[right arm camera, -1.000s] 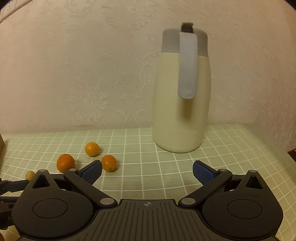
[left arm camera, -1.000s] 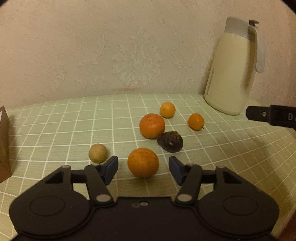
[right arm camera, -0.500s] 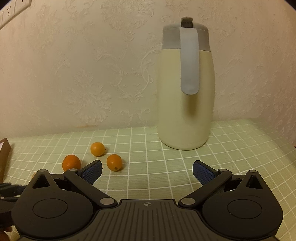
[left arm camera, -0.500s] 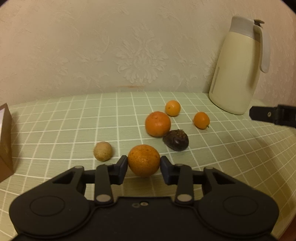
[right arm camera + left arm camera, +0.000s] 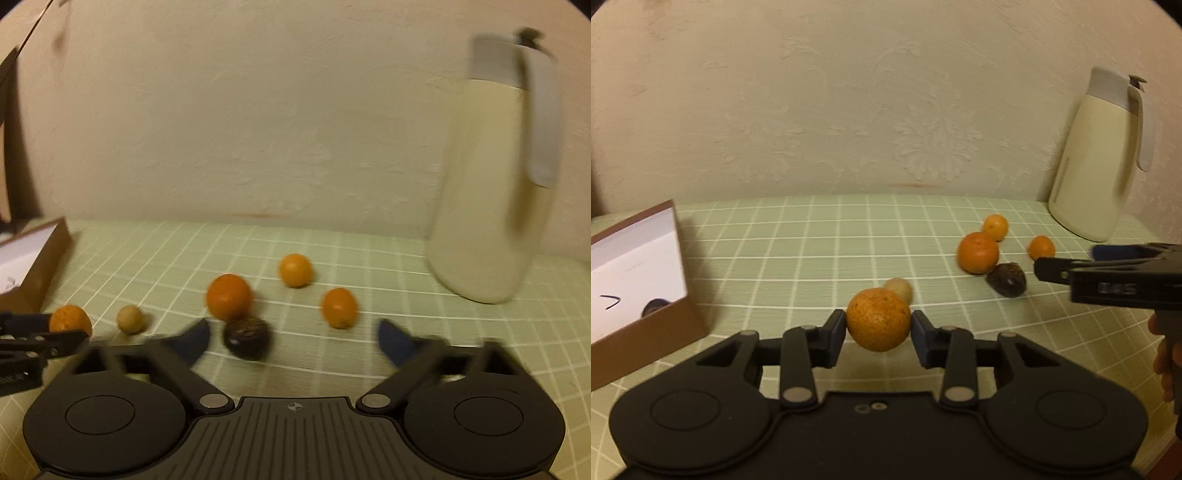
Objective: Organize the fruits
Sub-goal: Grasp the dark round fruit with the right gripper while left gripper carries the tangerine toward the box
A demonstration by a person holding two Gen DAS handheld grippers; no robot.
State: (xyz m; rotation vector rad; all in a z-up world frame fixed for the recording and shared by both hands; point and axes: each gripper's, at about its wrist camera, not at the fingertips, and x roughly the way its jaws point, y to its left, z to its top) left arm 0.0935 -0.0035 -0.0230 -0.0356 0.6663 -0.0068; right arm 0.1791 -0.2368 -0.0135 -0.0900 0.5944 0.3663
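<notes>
The rough-skinned round orange sits pinched between the pads of the left tongs, seemingly raised just off the green grid-patterned counter. At ten o'clock from it stands the open brown cardboard box with a white lining, where something dark already lies; by my reading the box is the fruit's destination, so the sorting looks barely begun. Just behind the orange rests a small pale tan ball-shaped fruit. Toward two o'clock cluster a smooth orange mandarin, two small orange kumquats and a dark wrinkled brown fruit, all loose. The right tongs have just been closing, yet are spread with nothing gripped, the dark fruit just inside their left finger. A cream thermos jug with a grey lid stands beyond. The left tongs angle downward, pointing between box and fruits.
</notes>
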